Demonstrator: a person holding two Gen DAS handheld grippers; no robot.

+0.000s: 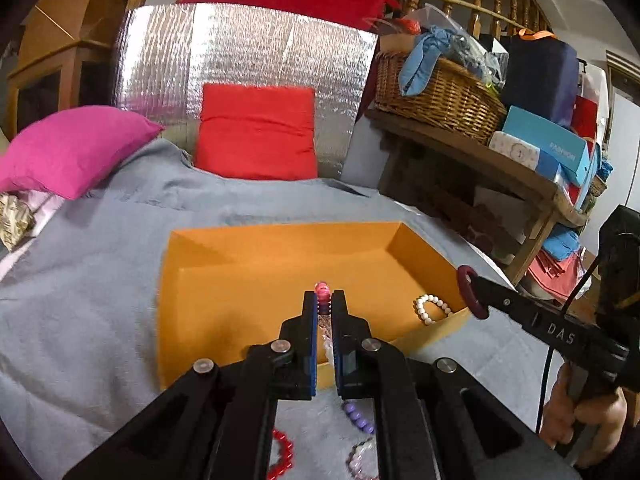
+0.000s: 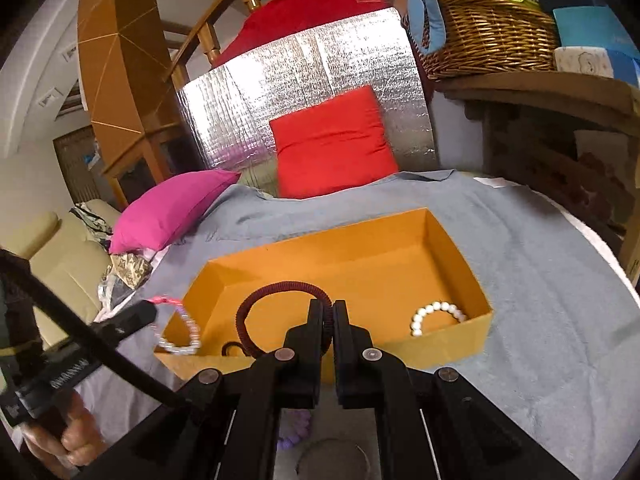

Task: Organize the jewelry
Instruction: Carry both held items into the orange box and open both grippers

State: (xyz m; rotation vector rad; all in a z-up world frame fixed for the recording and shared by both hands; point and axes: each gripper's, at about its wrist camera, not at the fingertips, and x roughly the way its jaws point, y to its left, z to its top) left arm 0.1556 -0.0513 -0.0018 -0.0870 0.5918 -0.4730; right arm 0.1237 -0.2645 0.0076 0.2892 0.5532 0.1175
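An open orange box sits on the grey blanket. A white pearl bracelet lies in its near right corner. My left gripper is shut on a pink and clear bead bracelet and holds it over the box. My right gripper is shut on a dark maroon corded bracelet above the box's near edge. A purple bead bracelet, a red one and a pale pink one lie on the blanket below my left gripper.
A red cushion leans on a silver foil panel behind the box. A magenta pillow lies at the left. A wooden shelf with a wicker basket and boxes stands at the right.
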